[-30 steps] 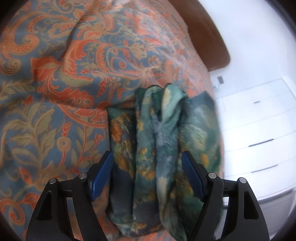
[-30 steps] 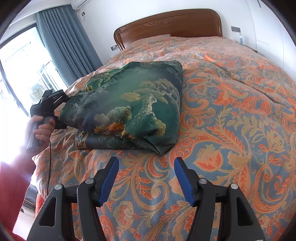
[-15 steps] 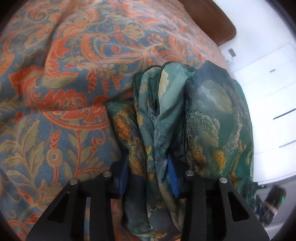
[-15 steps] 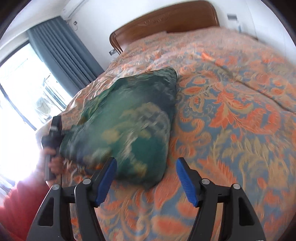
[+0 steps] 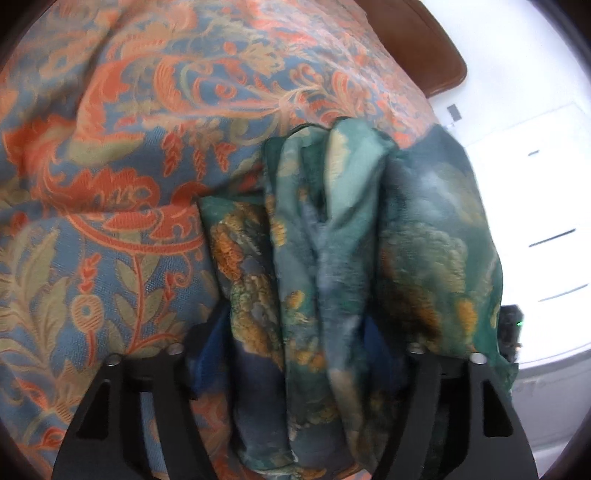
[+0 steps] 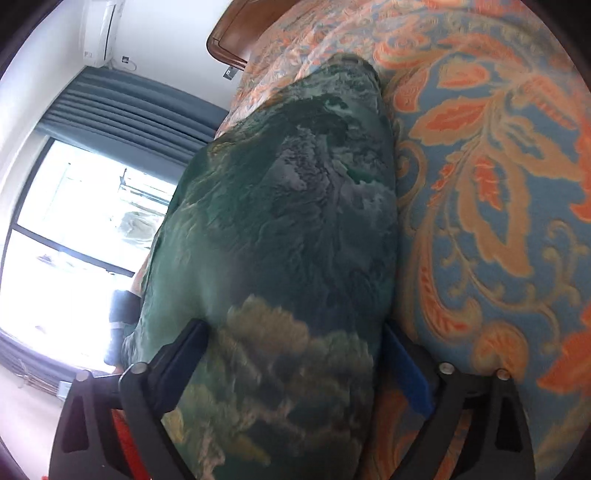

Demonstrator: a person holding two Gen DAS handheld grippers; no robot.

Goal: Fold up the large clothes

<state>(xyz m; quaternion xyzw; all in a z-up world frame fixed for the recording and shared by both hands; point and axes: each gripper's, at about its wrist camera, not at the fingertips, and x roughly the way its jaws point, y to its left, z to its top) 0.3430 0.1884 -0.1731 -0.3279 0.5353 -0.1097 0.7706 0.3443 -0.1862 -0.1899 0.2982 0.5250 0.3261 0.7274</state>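
One bed filled most of both views, covered by a single bedspread (image 5: 110, 206) patterned in orange, tan and blue; beyond the grippers, at its far end, one brown wooden headboard (image 6: 236, 33) showed. On the bedspread lay one folded garment (image 5: 332, 258), a thick green bundle printed with teal, grey and ochre landscape shapes, its stacked folded edges facing the left wrist camera.

There were two hand-held grippers. The left gripper (image 5: 299, 354) had the layered end of the garment between its two black fingers; the cloth filled the gap and draped over the right-hand finger, so only slivers of the blue pads peeked out at either side. Its jaws were opening, and whether the pads touched the cloth I could not tell.

The right gripper (image 6: 295, 365) straddled the opposite end of the same bundle, which ran away from it towards the headboard. Its jaws were opening, spread wide with the garment between them, the blue pad on the right standing against the bundle's edge just above the bedspread.

To the right gripper's left were one window (image 6: 74, 221), one blue-grey curtain (image 6: 129, 107) and one wall air conditioner (image 6: 99, 29).
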